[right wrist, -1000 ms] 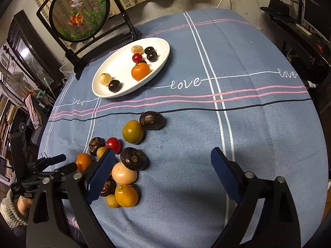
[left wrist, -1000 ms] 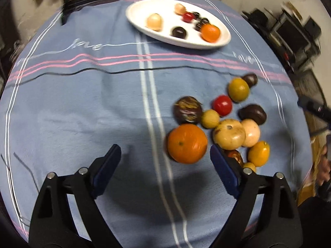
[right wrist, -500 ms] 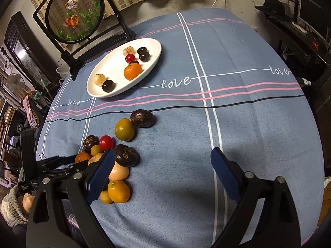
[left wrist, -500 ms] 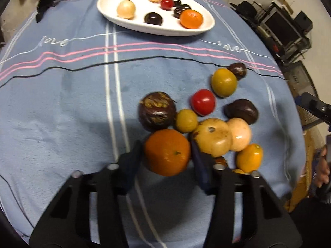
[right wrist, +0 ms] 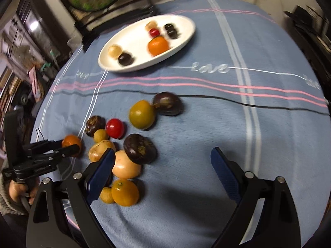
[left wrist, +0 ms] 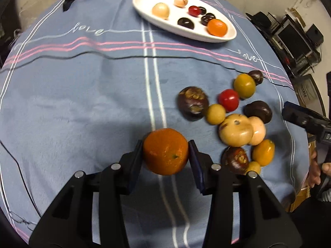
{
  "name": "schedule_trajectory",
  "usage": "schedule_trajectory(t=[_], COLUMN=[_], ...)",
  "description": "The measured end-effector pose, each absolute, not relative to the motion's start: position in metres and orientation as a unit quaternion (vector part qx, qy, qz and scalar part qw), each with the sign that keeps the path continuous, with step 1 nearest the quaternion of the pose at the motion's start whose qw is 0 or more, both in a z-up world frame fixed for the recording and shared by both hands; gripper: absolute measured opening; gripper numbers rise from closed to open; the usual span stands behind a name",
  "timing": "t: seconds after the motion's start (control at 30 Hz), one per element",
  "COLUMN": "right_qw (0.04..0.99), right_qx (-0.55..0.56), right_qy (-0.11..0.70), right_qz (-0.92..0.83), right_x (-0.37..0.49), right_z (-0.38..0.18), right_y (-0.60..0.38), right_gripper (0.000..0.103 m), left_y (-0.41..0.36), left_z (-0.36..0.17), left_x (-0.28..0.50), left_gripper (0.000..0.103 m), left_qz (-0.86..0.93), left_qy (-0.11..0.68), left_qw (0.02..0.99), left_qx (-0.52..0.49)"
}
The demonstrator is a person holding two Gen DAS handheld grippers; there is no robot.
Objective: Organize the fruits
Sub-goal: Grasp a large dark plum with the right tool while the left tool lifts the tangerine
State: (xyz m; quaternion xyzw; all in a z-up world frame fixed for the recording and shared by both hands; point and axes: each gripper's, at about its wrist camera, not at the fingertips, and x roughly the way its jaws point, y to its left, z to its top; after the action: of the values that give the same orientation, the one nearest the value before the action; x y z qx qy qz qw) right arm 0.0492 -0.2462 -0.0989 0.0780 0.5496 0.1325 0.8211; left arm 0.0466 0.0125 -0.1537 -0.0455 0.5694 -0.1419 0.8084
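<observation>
Midway, the left gripper [left wrist: 165,152] clamps an orange [left wrist: 165,151] near the table's [left wrist: 82,103] front edge, the right gripper [right wrist: 163,165] gapes empty, seven fruits sit on the white plate [left wrist: 144,6] at the far edge, eleven wait loose.

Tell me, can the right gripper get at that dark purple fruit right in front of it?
Probably yes. The right gripper is open and empty, and the dark purple fruit lies just ahead, top uncovered. The peach-coloured fruit touching it may crowd one finger.
</observation>
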Motion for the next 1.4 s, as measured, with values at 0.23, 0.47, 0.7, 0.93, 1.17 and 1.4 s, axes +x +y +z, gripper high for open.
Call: schedule_trajectory(t=[0.23,0.47,0.7,0.93,1.17,1.4], right_qw=[0.821,0.837,0.842,0.83,0.831,0.83], right_qx=[0.066,0.09,-0.008,-0.012,-0.007,0.021], right_qy=[0.559,0.532,0.527,0.544,0.538,0.539], right_qz=[0.095,0.087,0.118,0.124,0.139,0.143], right_x=[0.068,0.058,0.064,0.074,0.074,0.069], right_z=[-0.116,-0.106,-0.118,-0.139,-0.139,-0.136], right_y=[-0.249,-0.27,-0.234,-0.234,-0.232,-0.238], right_gripper=[0.093,0.093,0.074,0.061,0.046,0.045], left_y=[0.015,0.013,0.013,0.012,0.003,0.014], left_z=[-0.154,-0.158,-0.159,-0.16,-0.16,-0.157], left_x=[0.045,0.047,0.047,0.044,0.041,0.039], left_gripper=[0.045,0.045,0.045,0.045,0.045,0.044], left_qz=[-0.143,-0.141,-0.145,-0.145,-0.141,-0.133], left_qy=[0.568,0.574,0.573,0.572,0.566,0.563], left_qw=[0.809,0.805,0.806,0.807,0.813,0.815], left_qx=[-0.043,-0.041,-0.038,-0.034,0.003,-0.022])
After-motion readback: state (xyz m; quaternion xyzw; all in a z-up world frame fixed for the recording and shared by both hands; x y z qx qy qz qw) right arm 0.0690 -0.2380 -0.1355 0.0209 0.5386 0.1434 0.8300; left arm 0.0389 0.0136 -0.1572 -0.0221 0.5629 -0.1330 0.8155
